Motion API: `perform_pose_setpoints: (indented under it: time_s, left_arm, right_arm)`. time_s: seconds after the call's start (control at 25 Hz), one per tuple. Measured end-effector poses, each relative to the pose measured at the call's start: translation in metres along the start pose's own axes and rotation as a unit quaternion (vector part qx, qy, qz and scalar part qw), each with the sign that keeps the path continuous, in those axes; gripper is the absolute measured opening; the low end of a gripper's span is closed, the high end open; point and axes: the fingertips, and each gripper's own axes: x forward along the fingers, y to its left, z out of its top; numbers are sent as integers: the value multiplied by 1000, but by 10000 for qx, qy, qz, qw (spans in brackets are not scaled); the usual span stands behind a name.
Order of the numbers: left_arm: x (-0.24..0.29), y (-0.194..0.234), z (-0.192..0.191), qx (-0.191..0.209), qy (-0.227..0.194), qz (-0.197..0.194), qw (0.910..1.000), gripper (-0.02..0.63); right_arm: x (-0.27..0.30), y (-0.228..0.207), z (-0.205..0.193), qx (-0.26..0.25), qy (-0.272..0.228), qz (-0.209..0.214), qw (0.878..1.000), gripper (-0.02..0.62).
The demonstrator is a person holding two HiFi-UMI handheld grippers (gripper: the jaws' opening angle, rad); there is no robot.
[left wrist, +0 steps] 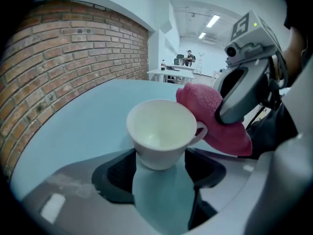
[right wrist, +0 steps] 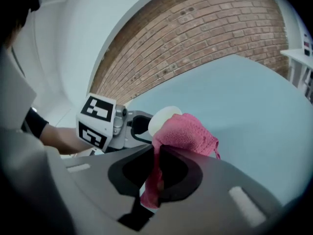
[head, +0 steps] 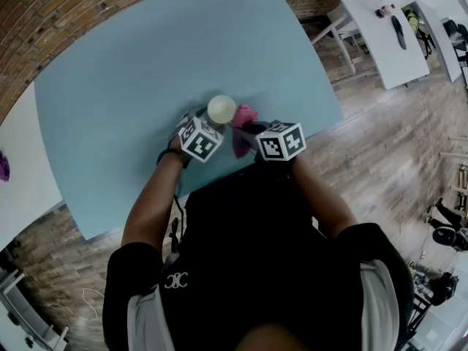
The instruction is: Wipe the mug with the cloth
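**A:** Where does the mug sit right now?

**B:** Upright, mouth up, in the left gripper. Its jaws are clamped on the mug's lower body, one on either side. Below the mug is the blue table; I can't tell whether the base touches it.

**A:** And the cloth?

**B:** It's pinched in the right gripper, whose jaws are closed tight on a fold. The bunched pink end is pressed against the mug on its handle side, just beside the lip.

**A:** So which step is this?

**B:** The wiping itself, I'd say, with the cloth on the mug and only that one side covered.

**A:** What does the next move call for?

**B:** Probably sliding the cloth around the mug's wall or over its lip, or rolling the mug to offer a fresh side. The hold on the mug must stay firm, since a hard push near the handle could twist it.
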Motion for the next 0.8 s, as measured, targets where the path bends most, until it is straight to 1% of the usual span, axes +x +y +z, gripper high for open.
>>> perform_pose_setpoints:
  time_s: [0.12, 0.24, 0.32, 0.64, 0.8]
  left_arm:
    - [-1, -3, 2, -53, -47, 67, 10000, 327]
    - [1, -2, 0, -150, -52, 173, 9997, 327]
    - [0, -3, 2, -251, -73, 194, 9995, 327]
    - [-2, -2, 0, -563, -130, 354, 9977, 327]
    - [-1, -3, -1, -653, -96, 338, 9972, 327]
  right_arm:
    - [1, 6, 8, 416, -94, 66, 9991, 37]
    - [4, 4, 9, 785, -136, -15, 9968, 37]
    - [4, 1, 7, 937, -197, -78, 9954, 37]
    - [2, -2, -5, 838, -187, -255, 9960, 37]
    - [2, -5, -8, 859, -209, -280, 9957, 37]
